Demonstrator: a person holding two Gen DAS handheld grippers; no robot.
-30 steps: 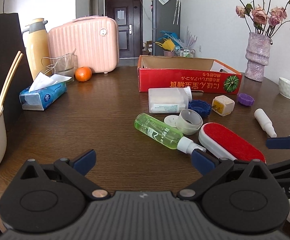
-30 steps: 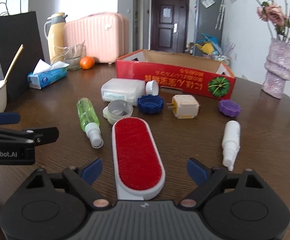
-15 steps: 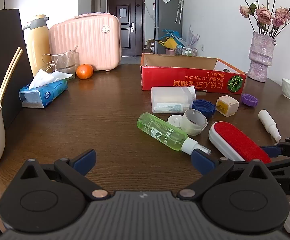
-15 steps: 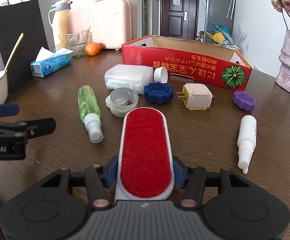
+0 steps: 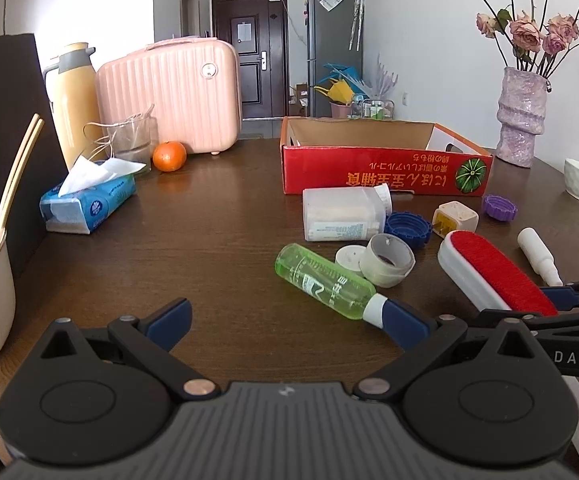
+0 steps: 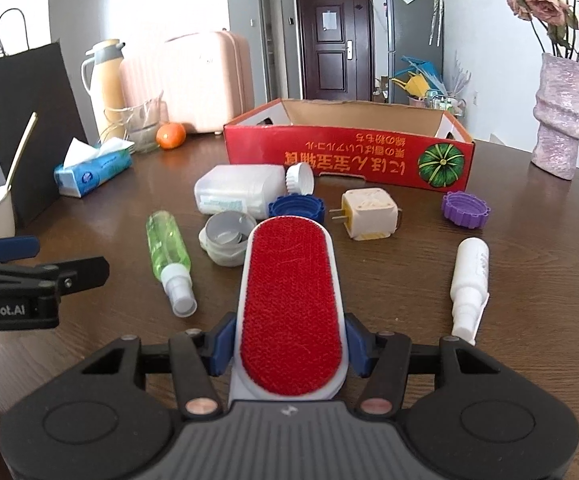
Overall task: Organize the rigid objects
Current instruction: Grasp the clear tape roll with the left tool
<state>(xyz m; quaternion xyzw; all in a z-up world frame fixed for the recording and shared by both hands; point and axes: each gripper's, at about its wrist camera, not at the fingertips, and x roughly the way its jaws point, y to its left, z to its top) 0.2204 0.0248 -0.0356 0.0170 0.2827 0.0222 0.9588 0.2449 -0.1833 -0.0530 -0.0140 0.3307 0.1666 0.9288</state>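
Right gripper (image 6: 289, 350) jaws just closed, pinching lint brush (image 6: 291, 304); left gripper (image 5: 285, 322) jaws spread, empty. Cardboard box (image 6: 349, 152) apparently empty; everything else unsorted on bench (image 6: 529, 280).

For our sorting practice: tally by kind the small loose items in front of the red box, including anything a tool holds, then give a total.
Bottles: 3 (green spray bottle, white spray bottle, clear bottle)
Caps: 2 (blue cap, purple cap)
Adapters: 1 (plug adapter)
Jars: 1 (open jar)
Brushes: 1 (lint brush, in the right tool)
Total: 8
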